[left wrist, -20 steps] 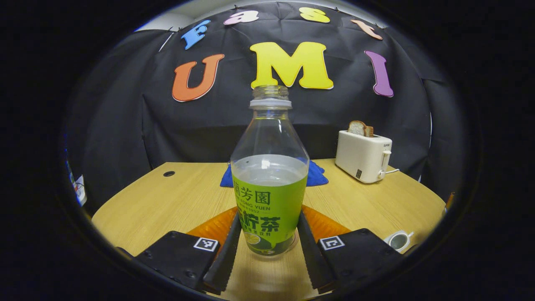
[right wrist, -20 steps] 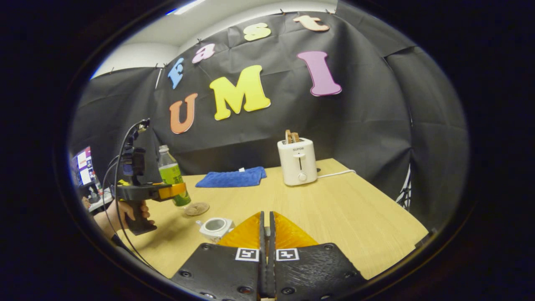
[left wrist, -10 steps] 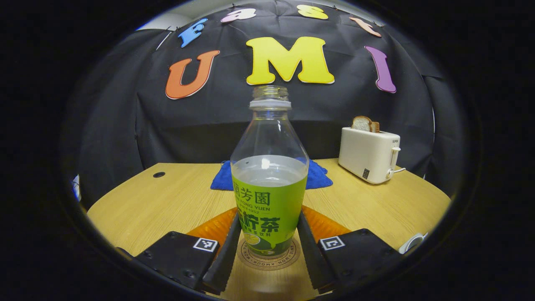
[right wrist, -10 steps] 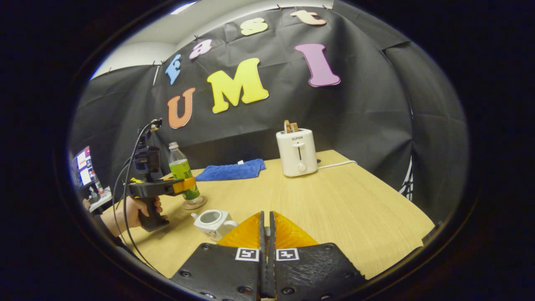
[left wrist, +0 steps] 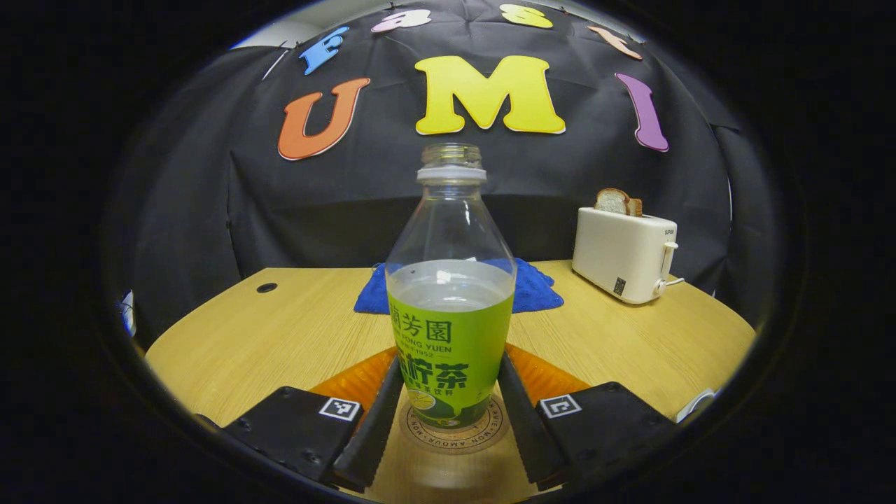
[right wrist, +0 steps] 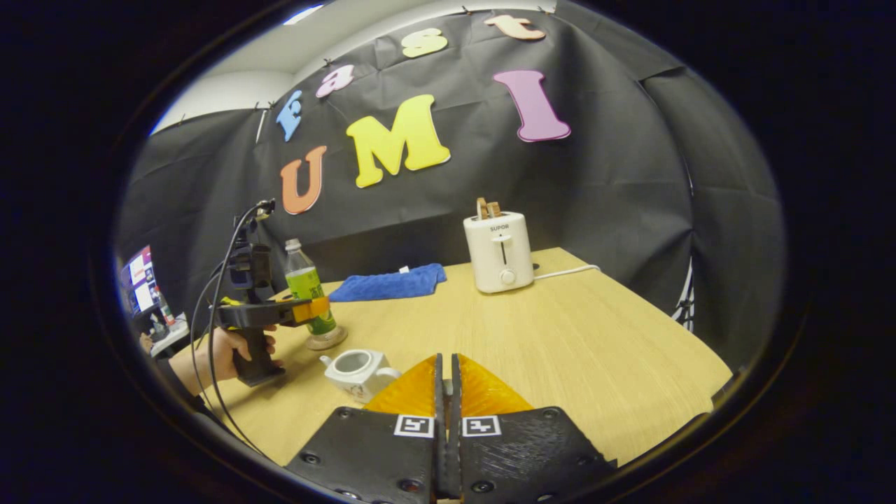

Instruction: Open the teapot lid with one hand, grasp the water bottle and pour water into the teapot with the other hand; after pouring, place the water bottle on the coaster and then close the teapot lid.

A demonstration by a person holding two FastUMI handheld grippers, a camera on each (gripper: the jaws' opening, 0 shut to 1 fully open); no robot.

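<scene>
- Both views are evenly and fairly brightly lit from overhead; the light wooden tabletop point(left wrist: 280, 336) reads warm and clear, with no deep shadows.
- Soft, short shadows lie under the white pop-up toaster point(right wrist: 498, 252) and beside the small white ceramic teapot point(right wrist: 357, 369).
- In the left gripper view the clear plastic bottle with the green label point(left wrist: 449, 308) carries small white glints on its shoulder and at the water line; it is sharp.
- Strong fisheye bending curves the table's edges and stretches things near the rim, where the picture darkens.
- In the right gripper view a pale strip of ceiling at top left is nearly washed out.
- The folded blue cloth point(right wrist: 388, 283) is slightly soft.
</scene>
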